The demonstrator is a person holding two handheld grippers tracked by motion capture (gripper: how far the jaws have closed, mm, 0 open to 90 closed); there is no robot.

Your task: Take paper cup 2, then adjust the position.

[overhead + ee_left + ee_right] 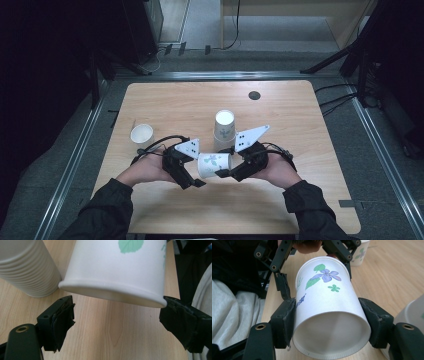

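A white paper cup with a flower print point(214, 164) lies on its side in the air just above the wooden table point(300, 200). My right gripper point(225, 162) is shut on it; in the right gripper view the pads point(287, 322) press both sides of the cup point(327, 310) near its base. My left gripper point(199, 169) faces it from the left, open. In the left gripper view its jaws stand wide on either side of the cup's rolled rim point(112, 293), with a gap at each pad point(62, 317). The left gripper point(315, 270) also shows beyond the cup.
A stack of nested paper cups point(224, 129) stands upside down just behind the grippers, close to the held cup point(27, 267). A single upright cup point(142, 134) sits at the left. A black disc point(254, 95) lies near the far edge.
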